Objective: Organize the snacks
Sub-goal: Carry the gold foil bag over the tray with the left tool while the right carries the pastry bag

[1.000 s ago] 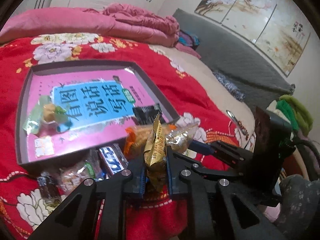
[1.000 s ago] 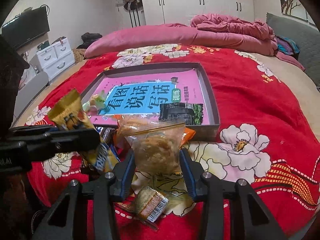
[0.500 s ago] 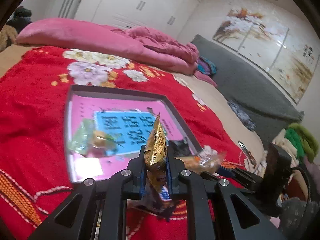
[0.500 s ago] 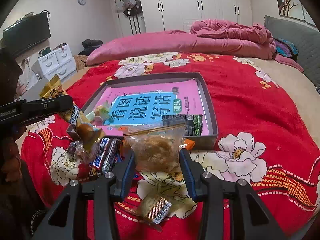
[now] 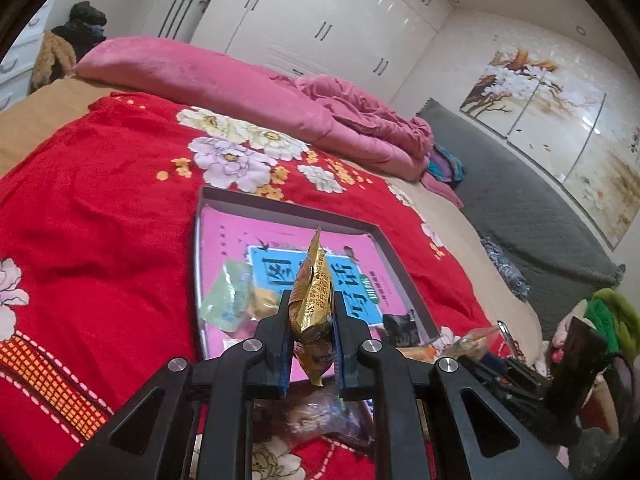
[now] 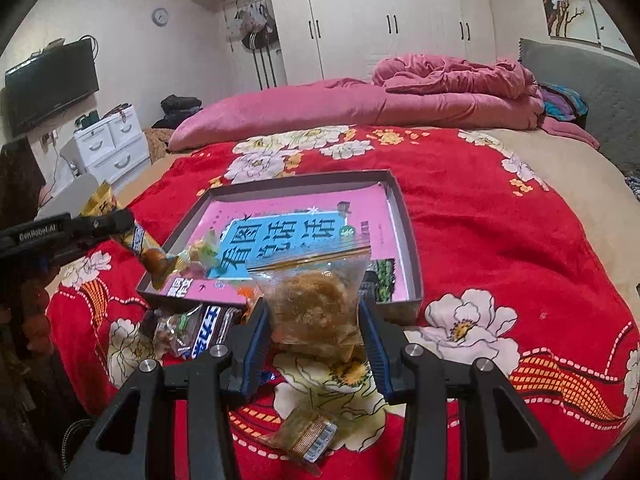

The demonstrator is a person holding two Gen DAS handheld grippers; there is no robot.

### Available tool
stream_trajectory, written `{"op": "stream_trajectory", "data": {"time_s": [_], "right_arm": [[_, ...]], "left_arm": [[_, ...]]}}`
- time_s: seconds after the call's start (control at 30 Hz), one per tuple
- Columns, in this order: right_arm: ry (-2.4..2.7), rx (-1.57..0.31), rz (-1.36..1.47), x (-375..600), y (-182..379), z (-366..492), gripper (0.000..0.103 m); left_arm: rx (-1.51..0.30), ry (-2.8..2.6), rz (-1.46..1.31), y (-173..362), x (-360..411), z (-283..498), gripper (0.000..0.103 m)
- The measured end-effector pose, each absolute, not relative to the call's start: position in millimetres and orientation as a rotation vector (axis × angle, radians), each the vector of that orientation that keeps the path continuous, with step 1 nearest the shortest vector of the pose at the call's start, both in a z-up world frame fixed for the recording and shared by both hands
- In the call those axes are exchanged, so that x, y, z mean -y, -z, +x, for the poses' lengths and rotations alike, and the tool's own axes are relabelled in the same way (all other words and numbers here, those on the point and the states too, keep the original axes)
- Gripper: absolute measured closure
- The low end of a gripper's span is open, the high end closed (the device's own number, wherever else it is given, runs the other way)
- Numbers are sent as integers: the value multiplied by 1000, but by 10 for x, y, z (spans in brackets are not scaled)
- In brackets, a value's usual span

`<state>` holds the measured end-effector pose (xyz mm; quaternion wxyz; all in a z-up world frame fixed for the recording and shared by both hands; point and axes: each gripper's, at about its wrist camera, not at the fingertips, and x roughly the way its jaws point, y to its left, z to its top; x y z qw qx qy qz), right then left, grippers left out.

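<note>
The left gripper (image 5: 311,334) clamps a gold snack packet (image 5: 313,300) at the grey tray's (image 6: 409,240) nine o'clock side, while the right gripper (image 6: 314,344) clamps a clear zip bag (image 6: 316,304) at its six o'clock.

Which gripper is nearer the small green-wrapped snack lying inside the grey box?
Left. The left gripper, clamping a gold snack packet, hangs right beside the green-wrapped snack; the right gripper holds a clear bag outside the box's near wall.

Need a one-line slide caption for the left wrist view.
Left gripper pinches a gold snack packet over the shallow grey tray on the red bedspread.
</note>
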<state>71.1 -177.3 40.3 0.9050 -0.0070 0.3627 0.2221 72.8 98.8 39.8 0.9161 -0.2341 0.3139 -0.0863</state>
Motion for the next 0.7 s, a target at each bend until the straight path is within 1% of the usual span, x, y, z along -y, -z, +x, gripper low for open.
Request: {"op": "stream_trajectory", "data": {"time_s": [0.5,0.7], "right_arm": [[-378,-705,44,1964,-583,991,58],[-358,-712,66,2031,-565,1119,58]], "left_arm": [[-677,133,-510,-228,-1081,844,87],[-698,125,-510,-147,-1057,917,87]]}}
